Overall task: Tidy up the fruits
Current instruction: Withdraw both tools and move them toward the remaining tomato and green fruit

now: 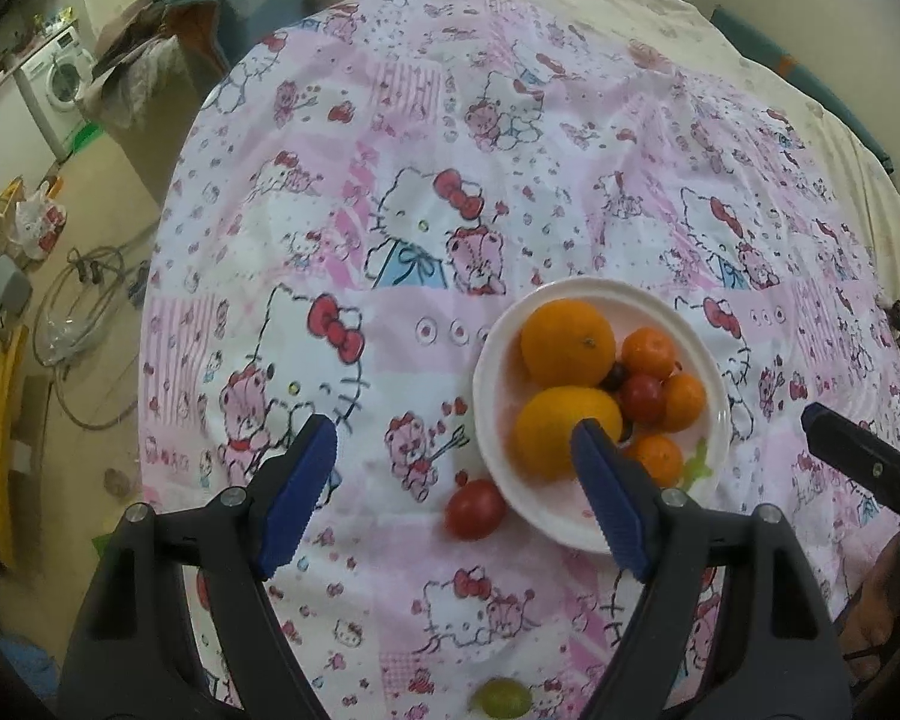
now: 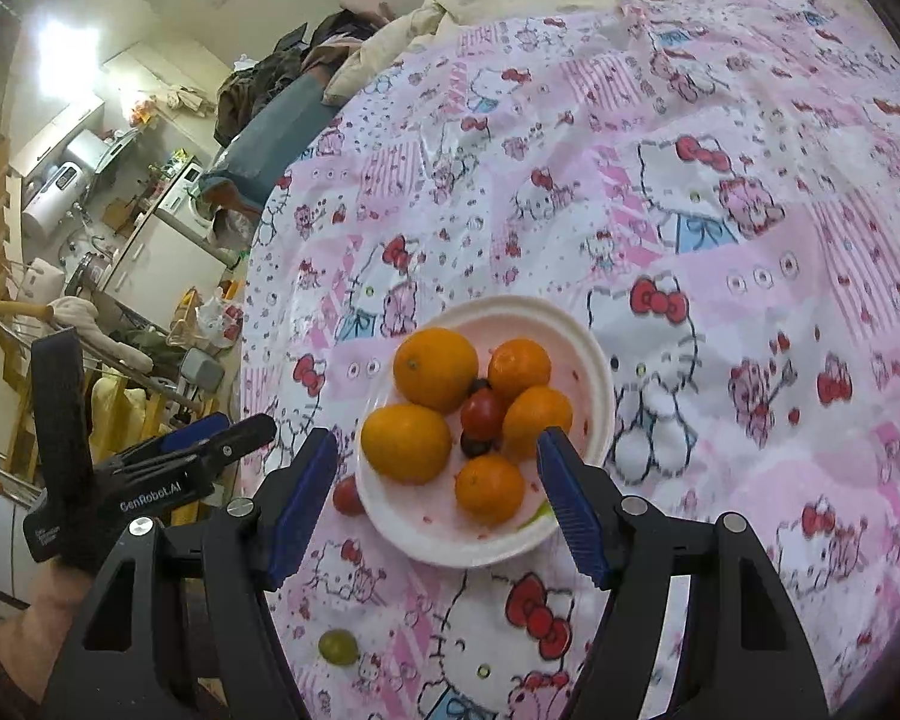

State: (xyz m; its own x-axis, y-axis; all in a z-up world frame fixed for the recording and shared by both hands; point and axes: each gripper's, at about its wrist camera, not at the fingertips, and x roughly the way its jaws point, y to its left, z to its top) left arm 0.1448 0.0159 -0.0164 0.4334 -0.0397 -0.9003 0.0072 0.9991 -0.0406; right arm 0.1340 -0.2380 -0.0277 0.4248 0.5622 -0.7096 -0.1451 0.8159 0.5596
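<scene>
A round table (image 1: 390,192) carries a pink and white cartoon-print cloth (image 1: 510,120). A white plate (image 1: 492,420) sits on the half of the table nearest the cameras, towards its near edge.

Contents of the plate: two large oranges, one (image 1: 567,341) at the far side and one (image 1: 561,431) at the near side; three small mandarins (image 1: 648,353) along the right of the plate in the left wrist view; one red cherry tomato (image 1: 643,399) among them; and dark grapes (image 2: 476,445) partly hidden between the fruits.

Off the plate: a second red tomato (image 1: 475,509) lies on the cloth, touching or just beside the plate's rim on the side towards the table's left edge. A green grape (image 1: 501,697) lies alone on the cloth close to the near edge of the table, apart from the plate.

Left gripper (image 1: 456,450): jaws apart, nothing between the blue pads, held above the cloth; in its own view one pad overlaps the near orange. It grips nothing.

Right gripper (image 2: 438,456): jaws apart, held above the plate, with the fruit seen between the pads but not pressed. It grips nothing. The left gripper also shows at the left of the right wrist view, beyond the table's edge.
</scene>
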